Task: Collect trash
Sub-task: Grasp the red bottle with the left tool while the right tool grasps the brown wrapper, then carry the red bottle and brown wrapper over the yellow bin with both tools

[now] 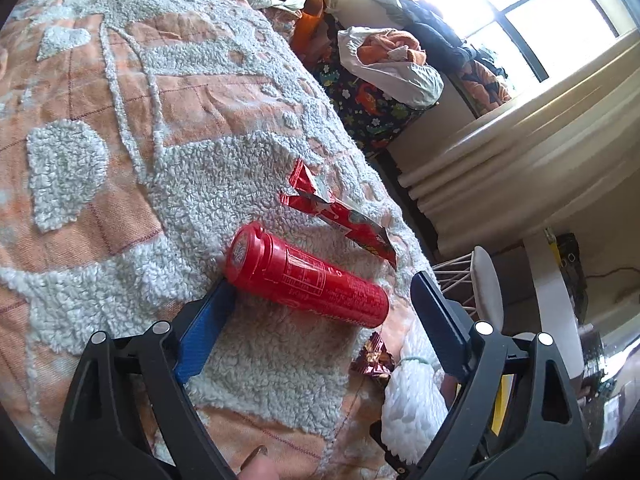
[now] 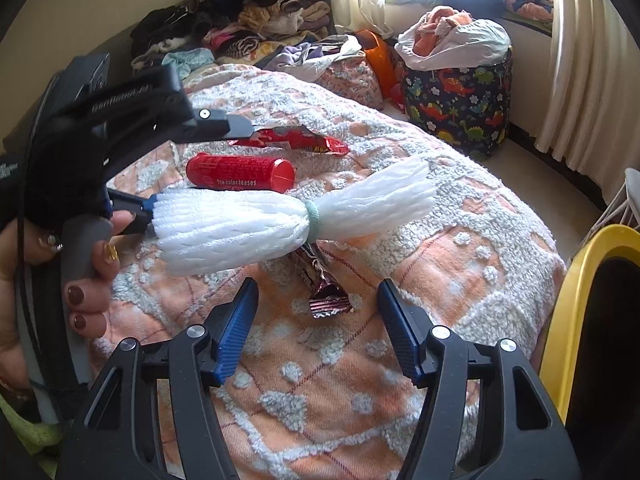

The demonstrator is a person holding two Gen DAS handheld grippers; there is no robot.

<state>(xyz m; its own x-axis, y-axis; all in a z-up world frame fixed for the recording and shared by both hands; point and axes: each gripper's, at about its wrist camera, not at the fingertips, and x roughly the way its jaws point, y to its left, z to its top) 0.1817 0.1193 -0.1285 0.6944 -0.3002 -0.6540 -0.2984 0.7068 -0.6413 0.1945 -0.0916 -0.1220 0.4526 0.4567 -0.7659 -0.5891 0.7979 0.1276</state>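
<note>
Straddling a red plastic canister [image 1: 306, 278], the left gripper [image 1: 324, 292] stood open, seemingly untouching; the right gripper [image 2: 318, 298] gaped above a crumpled foil wrapper [image 2: 328, 298].

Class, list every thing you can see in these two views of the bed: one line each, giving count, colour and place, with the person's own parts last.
Tube: one, red, lying on the bedspread.
Long wrapper: one, red, torn, beyond the tube.
Foil wrapper: one, dark red and silver, crumpled, nearest the right claw.
Foam net: one, white, tied with a pale green band, beside the tube.
Bedspread: one, orange with white tufts, covering the bed.
Dinosaur-print bin: one, dark, on the floor, full of cloth.
Clothes pile: one, mixed colours, far end of the bed.
Yellow container: one, right edge.
Left claw: open, around the tube.
Right claw: open, above the foil wrapper.
Hand: one, holding the left claw's handle.
</note>
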